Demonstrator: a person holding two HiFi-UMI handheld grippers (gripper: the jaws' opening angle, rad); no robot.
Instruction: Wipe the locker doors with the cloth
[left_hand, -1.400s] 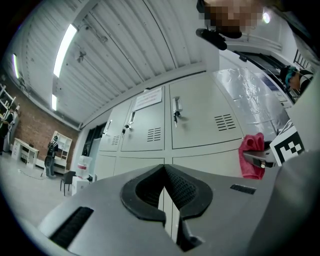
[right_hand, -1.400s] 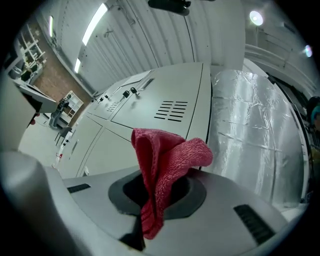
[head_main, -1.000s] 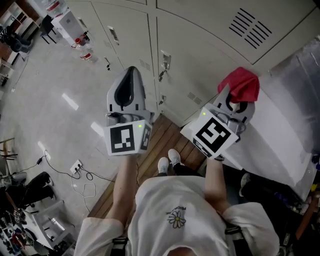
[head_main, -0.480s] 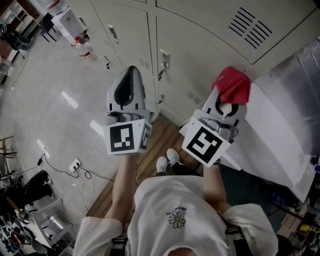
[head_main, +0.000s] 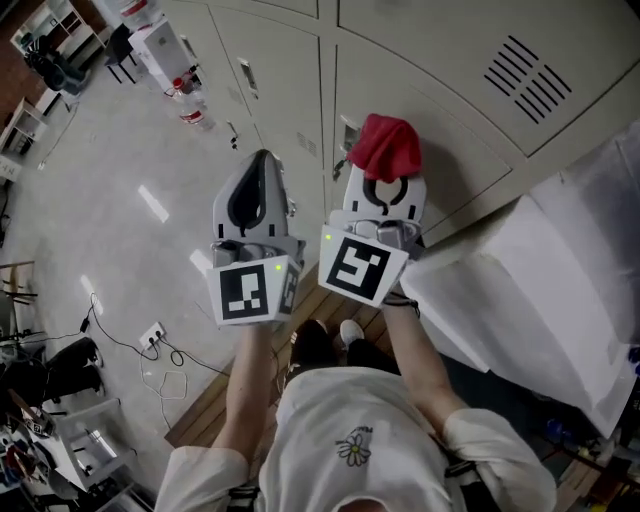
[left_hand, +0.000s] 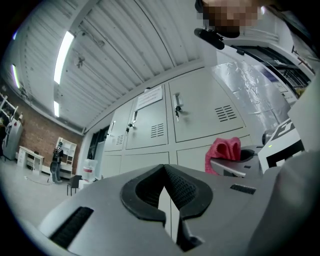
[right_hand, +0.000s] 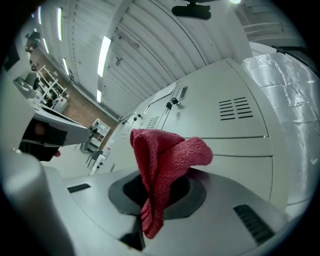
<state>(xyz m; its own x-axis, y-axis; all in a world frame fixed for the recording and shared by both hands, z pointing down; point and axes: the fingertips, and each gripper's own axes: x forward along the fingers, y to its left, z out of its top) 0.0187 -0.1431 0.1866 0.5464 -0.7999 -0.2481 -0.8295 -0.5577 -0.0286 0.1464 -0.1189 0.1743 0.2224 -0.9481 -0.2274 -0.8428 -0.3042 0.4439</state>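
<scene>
Since approx. a sec ago your right gripper (head_main: 383, 188) has swung left along the lockers and now sits just beside the left gripper (head_main: 258, 172). Its fingers are clamped on the red cloth (head_main: 385, 148), which bunches up above them in a loose fold. The cloth is up by the lower locker door (head_main: 440, 130), near the latch (head_main: 346, 128). No view settles whether it's actually touching the panel.

Left fingers are closed together w/ nothing between them, idle, pointing at the next door over.

Step in hand, by the look of it: carrying the cloth across the door face, either mid-wipe or lining up for a pass.

Next move probably calls for pressing the bunched cloth flat to the metal so more than a tip rubs, then sweeping while steering round the latch, which could snag the fold.

Also in shot:
- A white sheet-covered bulk (head_main: 520, 290) sits close on the right and may block reach to that side's lower panels.
- Vent slits (head_main: 530, 70) are on the door above.
- Bottles (head_main: 190, 100) and floor cables (head_main: 160, 345) are on the left, well apart.
</scene>
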